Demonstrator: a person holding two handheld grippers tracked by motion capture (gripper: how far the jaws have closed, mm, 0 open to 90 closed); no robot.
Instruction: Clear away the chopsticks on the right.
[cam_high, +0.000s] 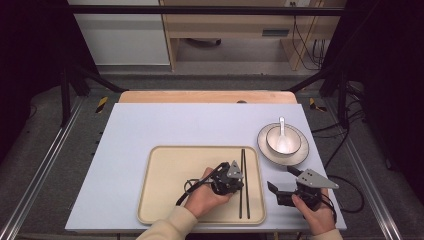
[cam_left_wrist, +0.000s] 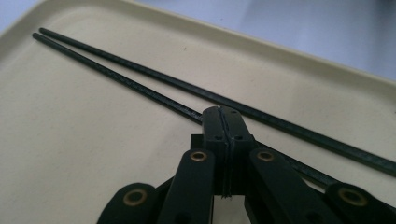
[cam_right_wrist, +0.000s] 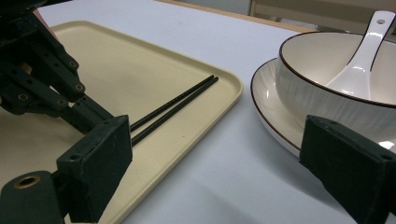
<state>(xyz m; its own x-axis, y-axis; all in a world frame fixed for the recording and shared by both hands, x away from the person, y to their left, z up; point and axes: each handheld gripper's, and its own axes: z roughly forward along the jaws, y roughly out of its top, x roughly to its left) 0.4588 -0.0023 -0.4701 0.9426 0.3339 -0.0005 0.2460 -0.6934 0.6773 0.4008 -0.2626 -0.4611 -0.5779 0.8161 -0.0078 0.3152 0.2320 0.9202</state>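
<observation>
On the left part of the table (cam_high: 130, 130), which has a pale lavender-grey cover, lies a beige tray (cam_high: 170, 170) with rounded corners and a low raised rim. The left hand (cam_high: 202, 197) comes in from the bottom with a cream sleeve and holds the left gripper (cam_high: 239, 181) over the tray. In the left gripper view its two black jaws are pressed together, with no gap between them and nothing clamped, and the tips are just above the nearer stick of the chopsticks (cam_left_wrist: 140, 77).

The chopsticks (cam_high: 244, 170) are two thin, dark, straight sticks. They lie side by side, almost parallel, along the right side of the tray, close to its right rim, and they run from the near edge toward the far edge. In the right gripper view the chopsticks (cam_right_wrist: 182, 100) have a slightly speckled surface.

To the right of the tray, the right gripper (cam_high: 281, 181) is held by the right hand (cam_high: 315, 215) above the bare table, near the front edge. Its jaws stand wide apart and hold nothing. Farther back on the right is a white plate (cam_high: 300, 155) with a dark rim line; on it stands a white bowl (cam_high: 271, 137), and a white spoon (cam_high: 282, 134) rests inside the bowl.

Behind the table there are a grey floor, light wooden furniture, cables and a black metal frame.
</observation>
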